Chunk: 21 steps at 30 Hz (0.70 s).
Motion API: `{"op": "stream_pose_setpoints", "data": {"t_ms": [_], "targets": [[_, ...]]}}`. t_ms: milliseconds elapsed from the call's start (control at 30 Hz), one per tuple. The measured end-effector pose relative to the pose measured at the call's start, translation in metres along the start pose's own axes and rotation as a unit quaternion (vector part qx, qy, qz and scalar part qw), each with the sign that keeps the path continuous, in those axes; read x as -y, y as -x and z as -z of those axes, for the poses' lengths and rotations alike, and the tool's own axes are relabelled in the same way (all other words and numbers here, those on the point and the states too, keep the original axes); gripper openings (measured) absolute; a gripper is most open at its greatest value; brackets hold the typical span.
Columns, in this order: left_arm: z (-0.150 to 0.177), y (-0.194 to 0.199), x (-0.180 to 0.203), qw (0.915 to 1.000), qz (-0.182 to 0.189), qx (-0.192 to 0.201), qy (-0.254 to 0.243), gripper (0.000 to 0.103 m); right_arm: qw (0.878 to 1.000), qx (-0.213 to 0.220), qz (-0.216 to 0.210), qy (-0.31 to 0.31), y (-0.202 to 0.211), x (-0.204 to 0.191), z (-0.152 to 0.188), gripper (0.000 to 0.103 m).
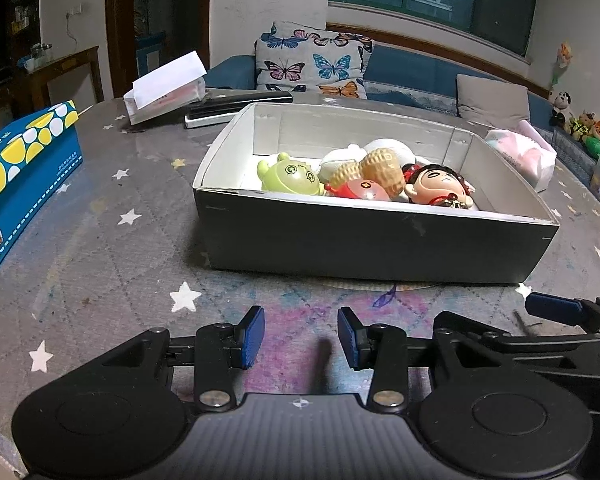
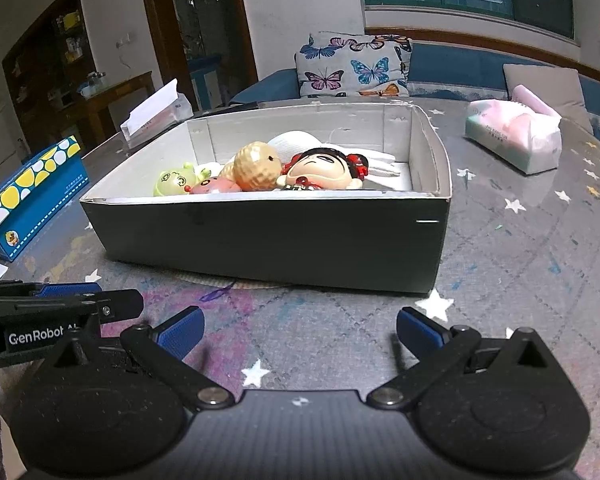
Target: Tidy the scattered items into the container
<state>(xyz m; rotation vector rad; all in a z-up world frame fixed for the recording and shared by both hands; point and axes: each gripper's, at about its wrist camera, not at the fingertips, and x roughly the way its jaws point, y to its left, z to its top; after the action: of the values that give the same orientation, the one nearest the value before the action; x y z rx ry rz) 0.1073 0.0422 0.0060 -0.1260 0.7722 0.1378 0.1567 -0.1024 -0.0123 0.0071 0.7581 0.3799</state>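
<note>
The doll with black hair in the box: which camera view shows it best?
The right wrist view: the doll with black hair lies side-on there, with face, red hair ornaments and body above the box wall. In the left wrist view the doll faces the camera, but the front wall hides its lower part.

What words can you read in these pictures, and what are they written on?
"GenRobot": white letters on the left gripper, seen at the edge of the right wrist view; more letters follow, cut off.
Blue tissue box: a line of print, too small to read.
Pink tissue pack: faint print, too blurred to read.
</note>
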Motion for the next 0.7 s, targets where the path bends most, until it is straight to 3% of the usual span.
{"op": "stream_pose_setpoints", "data": {"t_ms": [700], "targets": [[0.0014, -0.0024, -0.0018, 0.9999, -0.006, -0.004, 0.009, 0.042, 1.000, -0.002, 0.002, -0.001, -0.0033, -0.0031, 0.0019, 0.103]]}}
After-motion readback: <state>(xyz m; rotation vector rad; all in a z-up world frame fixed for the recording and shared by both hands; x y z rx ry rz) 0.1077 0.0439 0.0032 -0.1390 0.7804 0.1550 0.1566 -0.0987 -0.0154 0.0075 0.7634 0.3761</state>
